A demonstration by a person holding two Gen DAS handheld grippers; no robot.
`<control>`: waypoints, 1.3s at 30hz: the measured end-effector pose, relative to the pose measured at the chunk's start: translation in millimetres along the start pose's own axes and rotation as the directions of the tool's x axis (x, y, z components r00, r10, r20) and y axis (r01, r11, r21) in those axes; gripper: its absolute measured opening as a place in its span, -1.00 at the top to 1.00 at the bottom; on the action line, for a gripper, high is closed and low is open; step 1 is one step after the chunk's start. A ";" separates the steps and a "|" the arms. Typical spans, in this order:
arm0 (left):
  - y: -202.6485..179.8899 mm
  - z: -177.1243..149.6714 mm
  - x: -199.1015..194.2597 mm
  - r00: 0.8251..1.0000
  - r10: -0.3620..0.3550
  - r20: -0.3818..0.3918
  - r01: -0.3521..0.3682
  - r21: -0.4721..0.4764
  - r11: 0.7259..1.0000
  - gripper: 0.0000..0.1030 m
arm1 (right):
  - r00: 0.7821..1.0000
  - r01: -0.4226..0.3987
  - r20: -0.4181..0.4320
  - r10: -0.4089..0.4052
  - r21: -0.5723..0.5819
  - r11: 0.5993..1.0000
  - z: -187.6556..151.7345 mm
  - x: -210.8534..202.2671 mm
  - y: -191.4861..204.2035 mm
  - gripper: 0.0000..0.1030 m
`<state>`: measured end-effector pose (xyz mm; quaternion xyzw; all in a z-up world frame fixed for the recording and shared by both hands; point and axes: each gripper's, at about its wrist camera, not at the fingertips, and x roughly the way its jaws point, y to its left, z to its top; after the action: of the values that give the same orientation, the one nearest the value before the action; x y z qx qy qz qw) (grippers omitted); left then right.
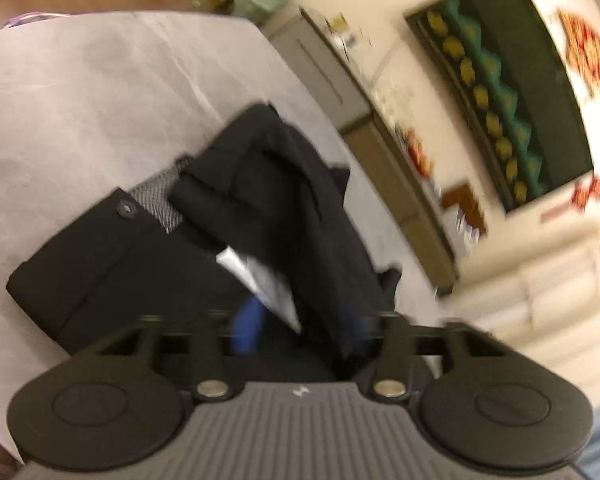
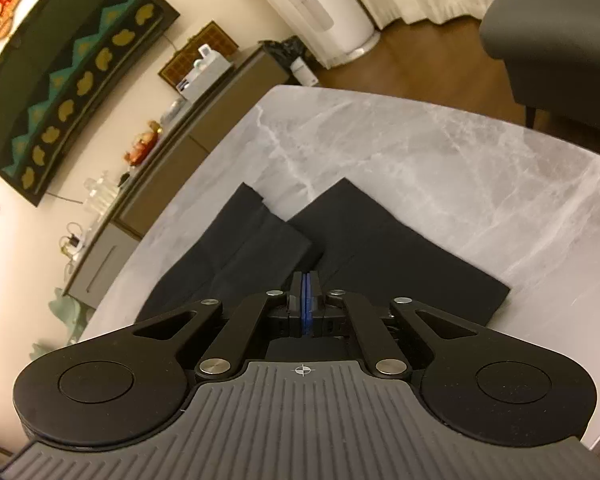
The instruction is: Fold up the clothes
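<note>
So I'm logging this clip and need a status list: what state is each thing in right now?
Left gripper: open, blurred, black trousers between its fingers.
Right gripper: shut, blue pads together, nothing visibly held.
Black trousers: partly folded, waist end bunched and raised, button showing.
Trouser legs: lying flat on the marble table.
White label: exposed, inside the waist.

Black trousers point(image 1: 148, 264) on table: waist w/ button flat, upper part bunched; legs point(image 2: 400, 248) spread flat.

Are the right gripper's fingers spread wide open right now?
No, the right gripper has its blue pads pressed together above the black trousers.
</note>
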<state>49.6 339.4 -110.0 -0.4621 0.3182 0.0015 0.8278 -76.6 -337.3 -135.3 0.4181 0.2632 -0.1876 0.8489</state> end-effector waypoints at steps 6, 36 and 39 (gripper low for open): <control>1.1 10.2 25.2 0.999 -0.008 0.045 0.012 -0.092 0.996 -0.41 | 0.996 -0.050 -0.076 0.048 -0.025 0.998 -10.0 11.9 14.7 0.03; -108.1 -28.0 43.7 0.972 -0.219 -0.083 0.233 0.274 0.933 0.96 | 0.958 -0.201 0.149 0.245 -0.258 0.945 -25.4 -30.0 61.0 1.00; -91.7 -39.5 47.4 0.978 -0.122 -0.170 0.167 0.283 0.945 0.96 | 0.966 -0.198 0.133 0.221 -0.167 0.966 -26.1 -36.0 33.9 1.00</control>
<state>93.9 242.8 -79.5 -0.3541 0.3416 -0.1416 0.8590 -94.4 -293.1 -106.2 0.3625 0.1664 -0.1070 0.9108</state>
